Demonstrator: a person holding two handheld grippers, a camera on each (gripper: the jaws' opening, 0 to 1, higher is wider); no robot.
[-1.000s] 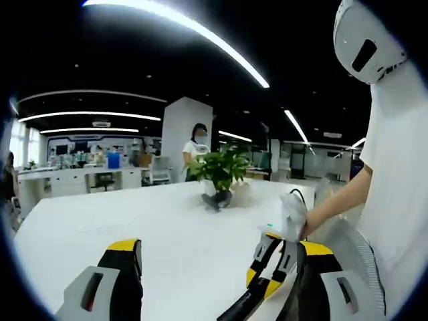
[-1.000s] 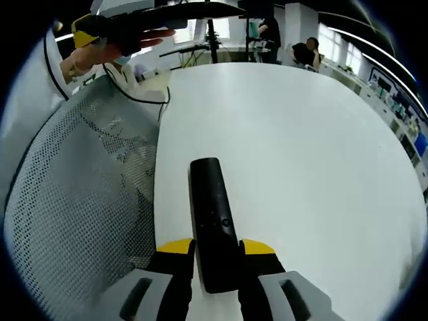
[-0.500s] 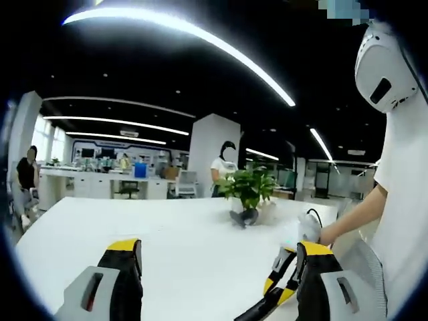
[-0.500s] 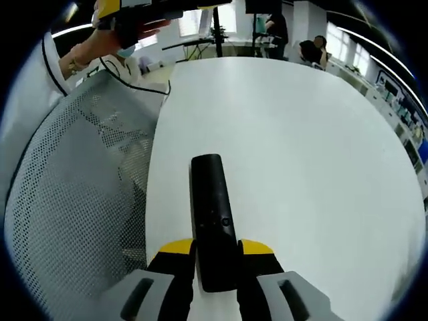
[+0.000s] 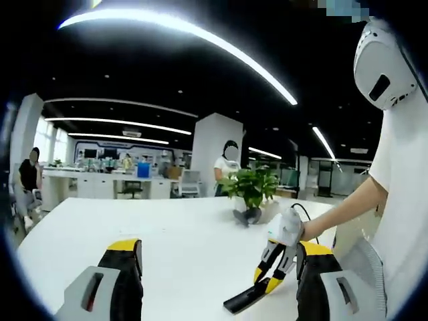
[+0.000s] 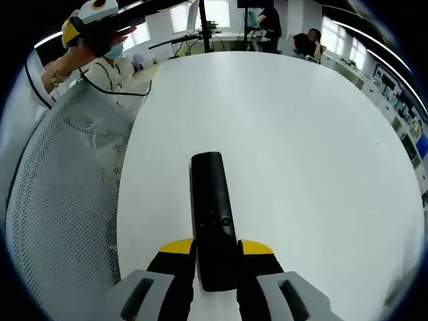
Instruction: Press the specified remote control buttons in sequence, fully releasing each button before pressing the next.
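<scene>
Holding the slim black plastic remote control [image 6: 213,217] between its yellow-tipped jaws, our right tool [image 6: 217,257] is clenched on the near end of the bar, and the rest of the remote runs straight out ahead of the tool over the white tabletop [image 6: 314,140]. In the left gripper view the same remote [image 5: 249,298] slants down from the right tool [image 5: 275,262] toward the tabletop [image 5: 180,247], though we cannot tell whether its far end touches. We judge the remote light and rigid, with a smooth casing that could slide in a loose grip, so the hold belongs on its narrow side edges near the end, leaving the button face with its small round ring open for pressing. Our left tool [image 5: 214,281] has its jaws spread wide with nothing between them, up ahead of the remote. Beyond that tool stands a small green potted plant [image 5: 251,190], well apart. To the left of the right tool lies a white mesh chair back [image 6: 60,221].
</scene>
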